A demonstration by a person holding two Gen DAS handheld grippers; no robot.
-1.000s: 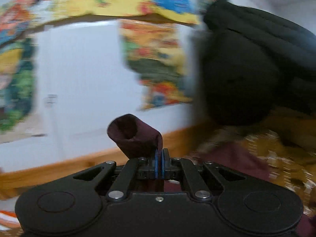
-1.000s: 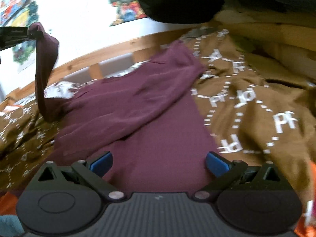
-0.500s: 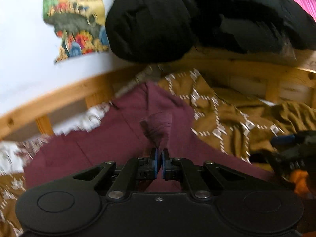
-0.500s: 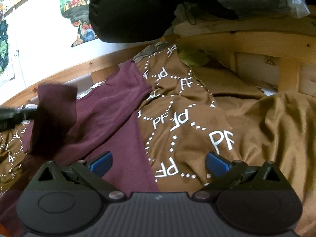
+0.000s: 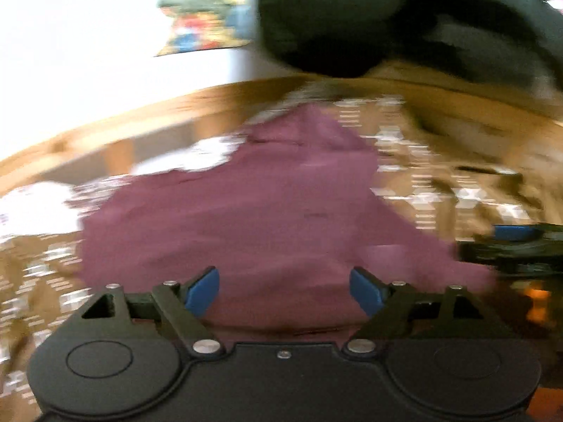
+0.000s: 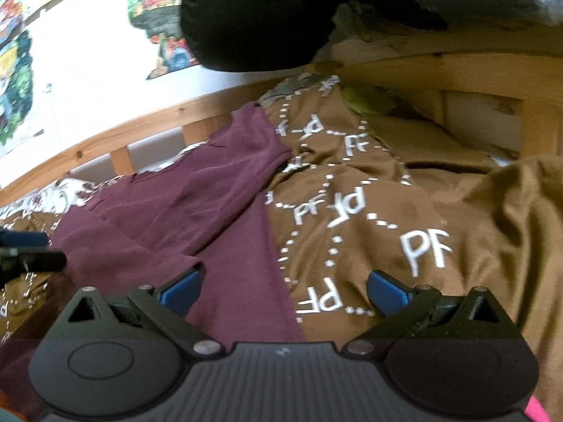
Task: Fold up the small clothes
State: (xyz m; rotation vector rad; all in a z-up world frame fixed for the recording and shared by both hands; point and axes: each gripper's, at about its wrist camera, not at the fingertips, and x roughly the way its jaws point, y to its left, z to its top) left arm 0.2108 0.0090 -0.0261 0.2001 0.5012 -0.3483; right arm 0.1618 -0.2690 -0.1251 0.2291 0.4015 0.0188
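Maroon garment (image 6: pixel 197 211): spread on brown printed bedspread (image 6: pixel 404 211), left part folded over. Left gripper (image 5: pixel 284 290): jaws wide apart, empty, over near hem. Right gripper (image 6: pixel 283 290): wide apart, empty, over garment's right edge.

You've got a white wall (image 6: pixel 105 81) with colourful posters (image 6: pixel 162 35) at 11 o'clock, a pale wooden bed rail (image 6: pixel 440 70) crossing 12, and a brown patterned bedspread (image 6: pixel 422 211) below.

One maroon garment (image 6: pixel 225 211), one brown blanket (image 6: pixel 404 218), two grippers (image 5: pixel 284 290) (image 6: pixel 283 290).
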